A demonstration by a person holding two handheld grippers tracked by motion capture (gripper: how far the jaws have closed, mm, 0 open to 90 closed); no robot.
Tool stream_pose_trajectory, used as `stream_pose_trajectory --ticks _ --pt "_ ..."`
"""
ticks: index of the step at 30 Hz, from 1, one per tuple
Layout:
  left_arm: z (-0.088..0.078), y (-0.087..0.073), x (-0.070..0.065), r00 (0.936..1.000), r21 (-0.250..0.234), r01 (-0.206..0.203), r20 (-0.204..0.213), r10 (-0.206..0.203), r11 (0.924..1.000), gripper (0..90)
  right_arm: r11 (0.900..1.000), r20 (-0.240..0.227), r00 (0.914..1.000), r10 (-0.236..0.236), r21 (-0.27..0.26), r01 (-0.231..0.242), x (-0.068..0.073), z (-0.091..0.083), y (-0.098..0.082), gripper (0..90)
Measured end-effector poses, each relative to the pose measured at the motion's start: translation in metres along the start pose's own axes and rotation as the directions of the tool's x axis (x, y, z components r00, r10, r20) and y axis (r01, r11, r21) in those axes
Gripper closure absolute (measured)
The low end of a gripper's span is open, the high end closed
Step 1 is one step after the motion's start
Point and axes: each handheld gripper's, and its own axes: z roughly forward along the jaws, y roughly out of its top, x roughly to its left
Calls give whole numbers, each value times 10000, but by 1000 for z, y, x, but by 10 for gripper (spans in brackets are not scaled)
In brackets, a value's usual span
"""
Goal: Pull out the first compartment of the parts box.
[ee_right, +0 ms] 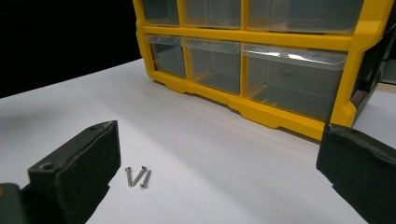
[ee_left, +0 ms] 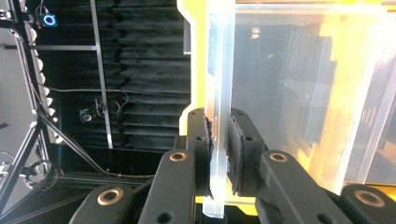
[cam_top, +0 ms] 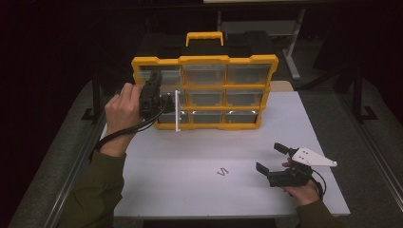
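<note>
A yellow organizer [cam_top: 204,61] with several clear drawers stands upright at the back of the white table [cam_top: 190,156]. My left gripper [cam_top: 164,102] is at its left column, shut on the front lip of a clear drawer [cam_top: 177,111]. In the left gripper view the pads [ee_left: 201,140] press both sides of the clear drawer lip [ee_left: 219,70]. My right gripper [cam_top: 271,159] rests open near the table's front right, nothing between its jaws. Three small screws [cam_top: 222,171] lie on the table to its left; in the right gripper view the screws [ee_right: 137,176] lie just ahead of the open right gripper [ee_right: 219,163], and the organizer [ee_right: 280,116] stands beyond.
The organizer has a yellow carry handle [cam_top: 204,37] on top. A dark floor and metal frame legs [cam_top: 95,90] surround the table. Bare white tabletop runs between the organizer and the screws.
</note>
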Motion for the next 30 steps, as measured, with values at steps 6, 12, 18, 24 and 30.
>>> stream_pose_trajectory --ticks 6,12,18,24,30 --pt "-5 0 0 10000 52 1 19 -1 10000 802 10000 -4 10000 -3 -5 3 0 0 0 0" --pt "-9 0 1 10000 -17 38 62 -38 10000 802 10000 -2 10000 1 -8 -1 0 0 0 0" --pt "-17 0 2 10000 -34 7 74 -7 10000 801 10000 7 10000 -14 7 14 0 0 0 0" --pt "-23 0 2 10000 6 -2 68 2 10000 801 10000 28 10000 -9 11 9 0 0 0 0" --pt "-30 0 3 10000 -16 -3 66 3 10000 801 10000 30 10000 36 6 -36 0 1 0 0"
